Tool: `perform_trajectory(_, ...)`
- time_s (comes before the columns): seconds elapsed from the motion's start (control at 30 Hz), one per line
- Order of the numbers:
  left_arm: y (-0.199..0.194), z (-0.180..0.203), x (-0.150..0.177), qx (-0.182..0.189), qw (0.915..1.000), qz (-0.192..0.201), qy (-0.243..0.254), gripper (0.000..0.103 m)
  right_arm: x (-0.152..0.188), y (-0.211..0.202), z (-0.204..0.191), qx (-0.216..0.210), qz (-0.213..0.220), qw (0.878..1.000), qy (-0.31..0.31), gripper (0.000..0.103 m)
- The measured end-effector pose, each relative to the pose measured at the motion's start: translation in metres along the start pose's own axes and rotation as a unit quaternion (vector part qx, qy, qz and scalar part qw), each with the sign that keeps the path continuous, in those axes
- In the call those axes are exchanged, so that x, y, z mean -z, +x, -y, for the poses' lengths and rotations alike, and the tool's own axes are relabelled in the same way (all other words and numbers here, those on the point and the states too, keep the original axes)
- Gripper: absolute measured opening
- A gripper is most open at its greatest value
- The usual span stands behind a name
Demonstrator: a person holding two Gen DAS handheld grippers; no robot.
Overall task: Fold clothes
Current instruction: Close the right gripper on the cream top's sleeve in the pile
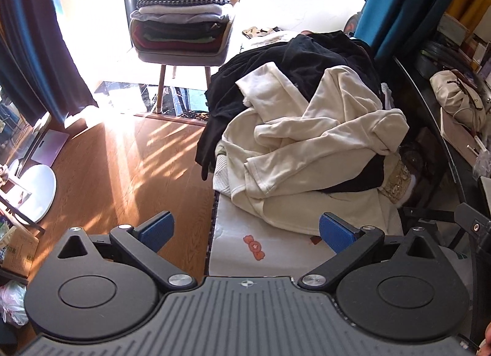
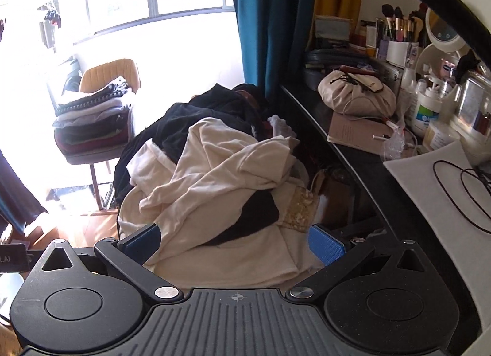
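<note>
A heap of unfolded clothes lies on a white padded surface (image 1: 273,251). A crumpled cream garment (image 1: 313,144) is on top at the front, with black garments (image 1: 294,58) behind it. My left gripper (image 1: 245,230) is open and empty, hovering above the surface's near edge, short of the cream garment. In the right wrist view the same cream garment (image 2: 221,171) fills the middle, with a black garment (image 2: 196,116) behind. My right gripper (image 2: 234,245) is open and empty, its blue pads (image 2: 326,247) just above the garment's near hem.
A chair (image 1: 184,45) with a stack of folded clothes stands beyond the pile by the bright window. Wooden floor (image 1: 122,165) lies to the left. A dark dressing table (image 2: 362,153) crowded with cosmetics, a cream pouch (image 2: 356,95) and cables stands to the right. Blue curtains (image 2: 264,18) hang behind.
</note>
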State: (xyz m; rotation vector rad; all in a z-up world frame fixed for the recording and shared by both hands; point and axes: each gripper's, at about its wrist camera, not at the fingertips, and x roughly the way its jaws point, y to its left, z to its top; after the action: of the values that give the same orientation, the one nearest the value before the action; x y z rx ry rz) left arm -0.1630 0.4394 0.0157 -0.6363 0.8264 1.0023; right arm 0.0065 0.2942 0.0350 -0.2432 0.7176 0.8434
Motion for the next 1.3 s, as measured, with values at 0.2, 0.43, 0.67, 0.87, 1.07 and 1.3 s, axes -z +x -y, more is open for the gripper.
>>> perform_trajectory(0.2,0.037,0.044,-0.042,0.001,0.9994,-0.01,0.032,0.103,-0.036,0.049,0.029,0.014,-0.012,1.0,0.016,0.102)
perform_trajectory(0.43,0.078,0.086,-0.093,-0.001,0.9985,-0.017,0.052,0.103,-0.076,0.121,0.06,0.013,-0.028,0.998,0.051,0.102)
perform_trajectory(0.67,0.11,0.106,-0.129,-0.006,0.9984,-0.01,0.055,0.103,-0.103,0.21,0.088,0.029,-0.031,0.997,0.068,0.102)
perform_trajectory(0.87,0.139,0.106,-0.146,-0.043,0.9966,-0.02,0.067,0.103,-0.111,0.304,0.092,0.012,-0.06,0.996,0.065,0.102)
perform_trajectory(1.07,0.152,0.104,-0.16,-0.069,0.994,-0.006,0.085,0.103,-0.113,0.373,0.098,0.02,-0.067,0.992,0.106,0.102)
perform_trajectory(1.3,0.153,0.079,-0.156,-0.071,0.9945,-0.003,0.077,0.103,-0.114,0.421,0.094,0.049,-0.063,0.991,0.109,0.087)
